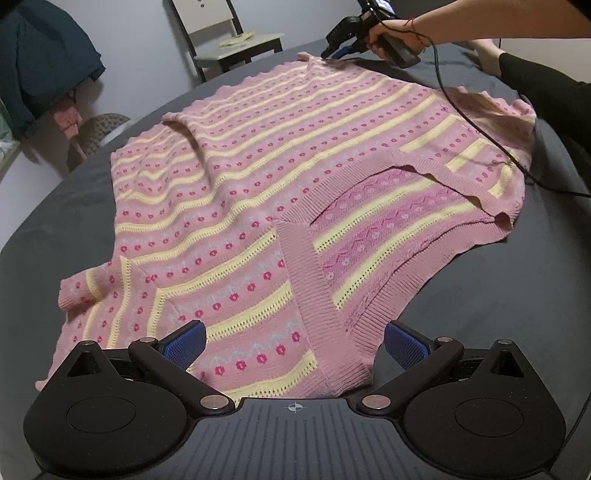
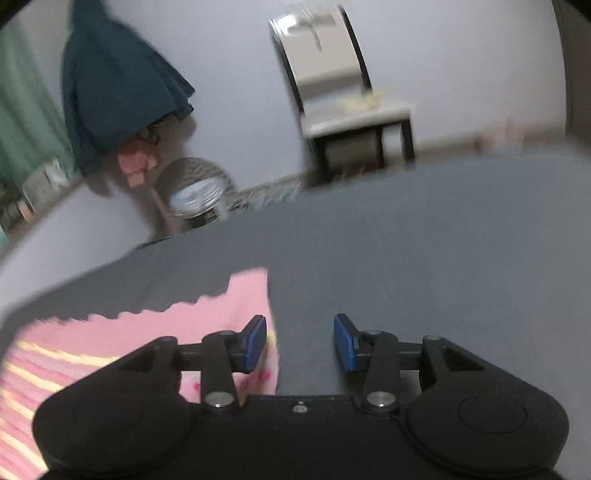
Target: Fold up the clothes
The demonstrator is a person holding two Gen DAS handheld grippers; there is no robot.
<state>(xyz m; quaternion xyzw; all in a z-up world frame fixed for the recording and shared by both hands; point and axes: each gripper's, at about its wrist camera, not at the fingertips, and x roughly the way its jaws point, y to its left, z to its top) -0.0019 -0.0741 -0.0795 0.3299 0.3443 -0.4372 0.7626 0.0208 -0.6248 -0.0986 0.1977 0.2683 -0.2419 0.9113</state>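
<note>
A dark grey bed (image 1: 498,314) fills most of the room, and on it lies one pink knitted sweater (image 1: 295,177) with yellow stripes and rows of small red flowers, spread nearly flat, its V-neck toward the near edge and its scalloped hem toward the far side. Against the pale wall stands one chair (image 1: 229,40) with something pale and yellowish on its seat; what it is I cannot tell. To the left hangs one dark blue garment (image 1: 44,55), with a pink bit of cloth beneath it. On the floor below sits one round woven basket (image 2: 195,184) holding something white and blue, too blurred to name. There are two grippers. The left gripper (image 1: 295,343) hangs over the neckline with its blue pads spread wide and nothing pinched. The right gripper (image 2: 300,341), held in a hand (image 1: 391,31), is at the far hem corner, jaws parted, one pad over the sweater's edge, the other over bare bed, gripping nothing.
</note>
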